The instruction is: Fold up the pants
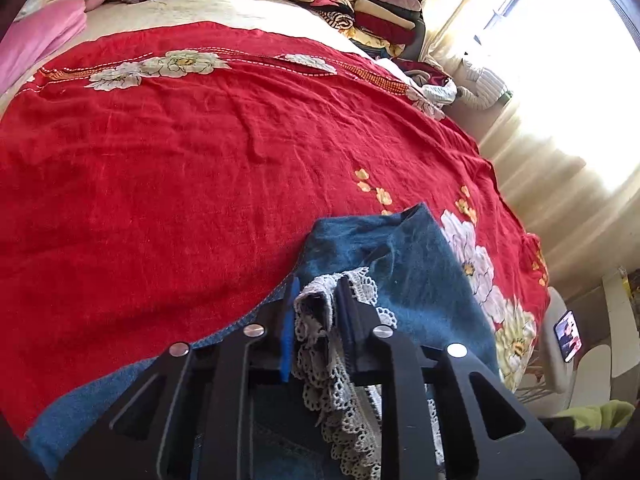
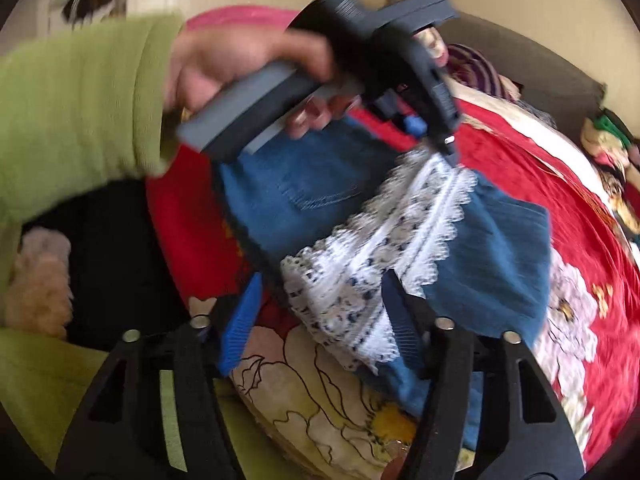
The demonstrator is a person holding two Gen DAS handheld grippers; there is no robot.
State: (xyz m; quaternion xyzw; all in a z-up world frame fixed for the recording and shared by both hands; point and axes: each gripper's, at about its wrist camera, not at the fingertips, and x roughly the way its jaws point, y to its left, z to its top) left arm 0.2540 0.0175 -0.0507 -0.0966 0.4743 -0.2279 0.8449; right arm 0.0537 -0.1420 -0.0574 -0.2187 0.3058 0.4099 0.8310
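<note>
Covering the bed, a red floral bedspread (image 1: 180, 152); left tool (image 1: 316, 300) pinches lace-trimmed jeans (image 1: 420, 280).

Ribbed lime-green sleeve (image 2: 80, 96); black slotted gripper (image 2: 320, 320) frames, silver screws, blue ridged fingers (image 2: 240, 328).

A bed (image 1: 224, 4) fills most of the left wrist view, its cream sheet showing at the top. A red cover (image 1: 168, 152) with white flowers lies across it. Blue denim pants (image 1: 420, 264) with a white lace hem (image 1: 352, 280) lie on the cover at lower right. A pink blanket (image 1: 36, 40) sits upper left; folded clothes (image 1: 360, 4) at upper centre seem to rest at the bed's far edge.
</note>
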